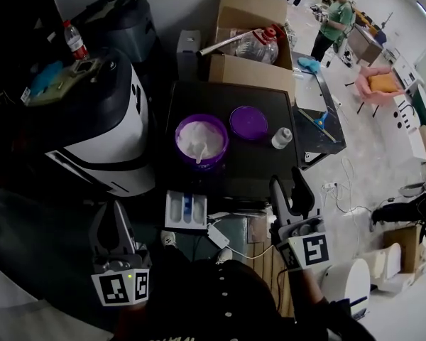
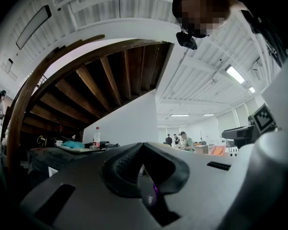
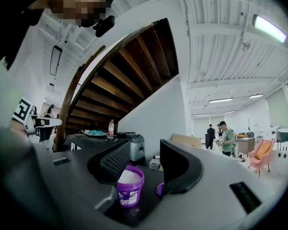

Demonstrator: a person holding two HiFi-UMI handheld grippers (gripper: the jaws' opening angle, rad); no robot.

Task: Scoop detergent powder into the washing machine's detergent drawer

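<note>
Task looks barely begun: scoop (image 1: 201,152) sits in the powder tub (image 1: 201,140) on the bench (image 1: 259,163), detergent drawer (image 1: 186,210) out, right gripper (image 1: 288,180) spread & empty, left gripper (image 1: 114,213) clenched on nothing.

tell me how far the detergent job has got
Done: lid off the tub, drawer pulled out. In hand: nothing; left tool shut, right tool open, both away from the tub. Left: lift the scoop out of the tub and fill the drawer.

black table (image 1: 259,168) bears purple tub (image 1: 179,142), purple lid (image 1: 249,123) and perhaps a small bottle (image 1: 282,138).
</note>
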